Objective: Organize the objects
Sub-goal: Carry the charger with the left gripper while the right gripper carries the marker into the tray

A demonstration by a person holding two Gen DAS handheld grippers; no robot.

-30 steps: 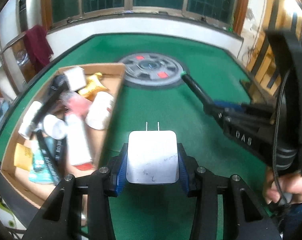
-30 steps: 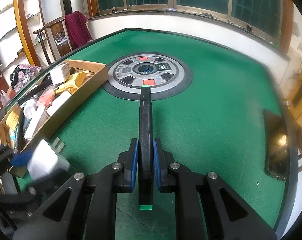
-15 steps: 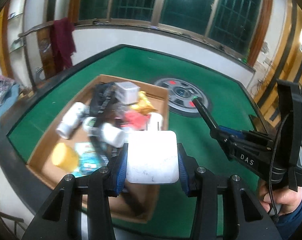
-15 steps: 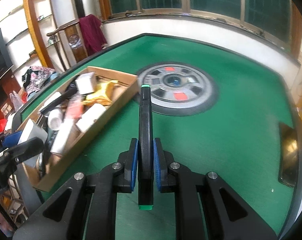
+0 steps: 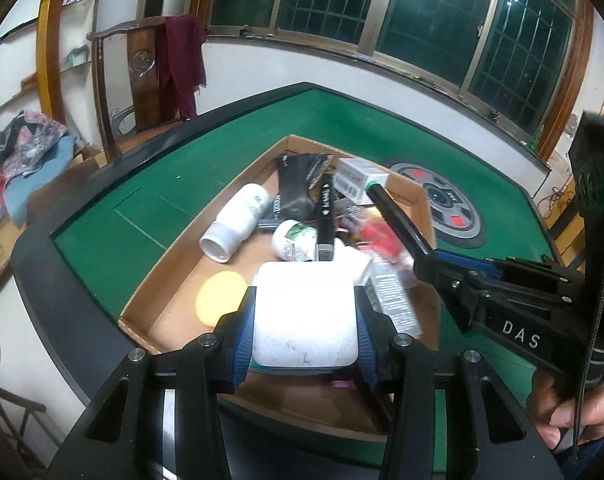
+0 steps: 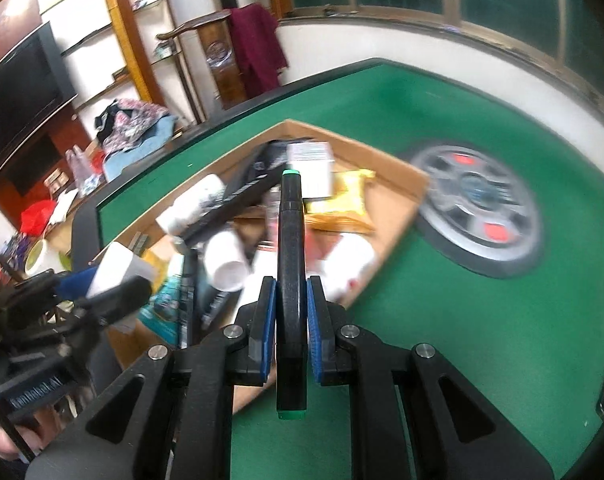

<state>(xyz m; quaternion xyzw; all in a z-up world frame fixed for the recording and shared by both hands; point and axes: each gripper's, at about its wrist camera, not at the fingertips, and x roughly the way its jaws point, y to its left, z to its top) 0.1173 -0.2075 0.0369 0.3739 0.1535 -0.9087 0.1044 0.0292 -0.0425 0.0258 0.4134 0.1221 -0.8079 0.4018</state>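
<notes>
Above the near end of the cardboard box (image 5: 170, 276), a white charger (image 5: 305, 316) is clamped flat by the left gripper (image 5: 305, 344), seemingly for dropping in; a black marker (image 6: 290, 264) is pinched lengthwise by the right gripper (image 6: 290, 320), pointed over the crowded box, presumably next.

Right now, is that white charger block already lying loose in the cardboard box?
No, the white charger block sits clamped in the left gripper, held above the cardboard box.

Home game room: mahjong table (image 5: 230, 184)
</notes>
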